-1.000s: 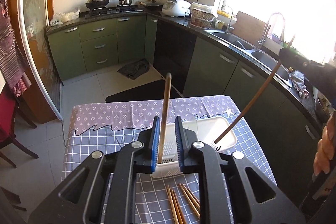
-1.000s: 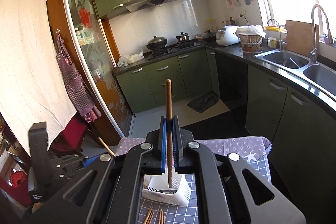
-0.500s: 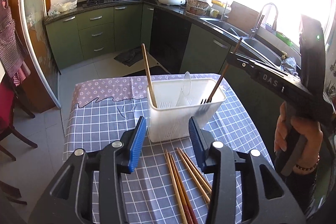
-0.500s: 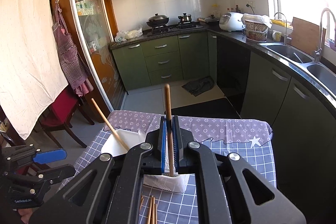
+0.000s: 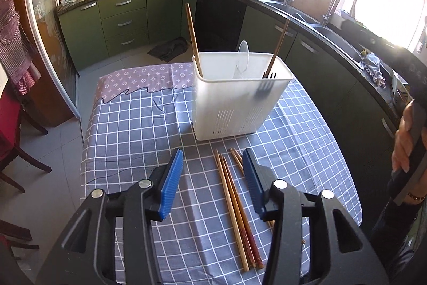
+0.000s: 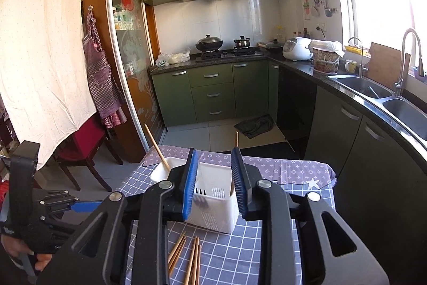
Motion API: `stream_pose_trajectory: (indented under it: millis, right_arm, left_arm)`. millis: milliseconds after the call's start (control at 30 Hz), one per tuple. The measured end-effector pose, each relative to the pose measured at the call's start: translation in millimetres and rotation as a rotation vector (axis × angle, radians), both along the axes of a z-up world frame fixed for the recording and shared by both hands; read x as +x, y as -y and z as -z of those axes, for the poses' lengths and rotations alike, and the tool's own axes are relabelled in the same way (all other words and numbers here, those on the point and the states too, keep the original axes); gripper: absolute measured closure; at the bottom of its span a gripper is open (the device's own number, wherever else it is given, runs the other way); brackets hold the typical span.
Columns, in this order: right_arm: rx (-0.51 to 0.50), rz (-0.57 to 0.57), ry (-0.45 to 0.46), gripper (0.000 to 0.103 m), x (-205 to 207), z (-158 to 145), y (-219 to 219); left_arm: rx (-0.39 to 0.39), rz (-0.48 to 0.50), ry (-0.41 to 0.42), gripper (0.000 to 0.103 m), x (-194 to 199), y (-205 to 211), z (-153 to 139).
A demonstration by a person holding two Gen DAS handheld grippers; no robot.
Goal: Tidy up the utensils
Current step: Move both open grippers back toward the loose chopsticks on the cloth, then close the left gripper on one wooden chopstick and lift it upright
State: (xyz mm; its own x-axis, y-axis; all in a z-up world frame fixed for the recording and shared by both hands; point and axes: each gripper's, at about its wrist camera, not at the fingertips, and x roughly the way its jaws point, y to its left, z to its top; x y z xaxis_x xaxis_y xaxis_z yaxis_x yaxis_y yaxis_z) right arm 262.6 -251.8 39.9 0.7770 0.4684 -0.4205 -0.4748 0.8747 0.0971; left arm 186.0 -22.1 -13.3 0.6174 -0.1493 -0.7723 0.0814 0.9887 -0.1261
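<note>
A white utensil holder [image 5: 234, 103] [image 6: 216, 207] stands on the checked tablecloth [image 5: 133, 124]. In it lean a wooden-handled utensil [image 5: 192, 42] at the left, a wooden-handled fork [image 5: 277, 50] at the right and a clear spoon [image 5: 244, 55]. Several chopsticks [image 5: 234, 199] [image 6: 190, 258] lie loose in front of the holder. My left gripper [image 5: 212, 154] hovers over their far ends, its jaws opening with nothing between the pads. My right gripper [image 6: 214, 151] is above the holder, jaws opening; the fork handle [image 6: 236, 138] stands free by its right finger.
The table's edges fall off to a tiled floor on the left and to dark green cabinets [image 5: 320, 66] on the right. A person's hand [image 5: 405, 140] holds the right gripper's handle at the right edge. A red chair [image 6: 85, 140] stands left of the table.
The left gripper let go of its wooden-handled utensil in the holder, then drew back and down over the chopsticks. The right gripper sank toward the holder and opened off the fork handle.
</note>
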Motion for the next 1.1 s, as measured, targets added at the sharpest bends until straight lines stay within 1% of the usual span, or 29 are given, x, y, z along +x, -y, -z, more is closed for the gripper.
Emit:
stream_pose_trajectory:
  millis: [67, 100, 167, 233, 300, 367, 433, 567, 667, 800, 867, 1100]
  right_arm:
    - [-0.018, 0.009, -0.003, 0.065, -15, 6, 13]
    - [-0.028, 0.014, -0.011, 0.063, -21, 11, 19]
    - [-0.055, 0.023, -0.044, 0.063, -29, 25, 31]
    - [-0.071, 0.033, -0.099, 0.063, -31, 44, 42]
    - [-0.104, 0.043, -0.164, 0.058, -28, 65, 49]
    - [-0.132, 0.054, -0.237, 0.058, -23, 88, 56]
    - [-0.152, 0.041, -0.311, 0.058, -18, 109, 62]
    - [-0.178, 0.034, -0.396, 0.058, -12, 139, 72]
    - [-0.167, 0.031, -0.421, 0.058, -13, 148, 78]
    - [-0.155, 0.016, -0.426, 0.058, -19, 154, 83]
    - [-0.155, 0.014, -0.428, 0.058, -19, 154, 86]
    - [-0.143, 0.018, -0.432, 0.058, -20, 154, 89]
  left_arm:
    - [0.002, 0.003, -0.026, 0.057, -2, 1, 6]
    - [0.005, 0.007, -0.042, 0.056, -2, 3, 10]
    - [0.008, 0.015, -0.085, 0.056, -3, 4, 20]
    - [0.008, 0.024, -0.138, 0.056, -3, 6, 31]
    - [0.008, 0.023, -0.197, 0.056, -1, 8, 43]
    - [0.01, 0.021, -0.263, 0.057, 3, 10, 56]
    - [0.007, 0.028, -0.327, 0.058, 8, 14, 68]
    - [-0.001, 0.044, -0.431, 0.058, 21, 29, 89]
    - [0.026, 0.034, -0.478, 0.064, 34, 39, 104]
    - [0.045, 0.02, -0.543, 0.077, 48, 49, 126]
    - [0.064, 0.017, -0.557, 0.079, 51, 53, 132]
    - [0.112, -0.007, -0.56, 0.086, 56, 56, 141]
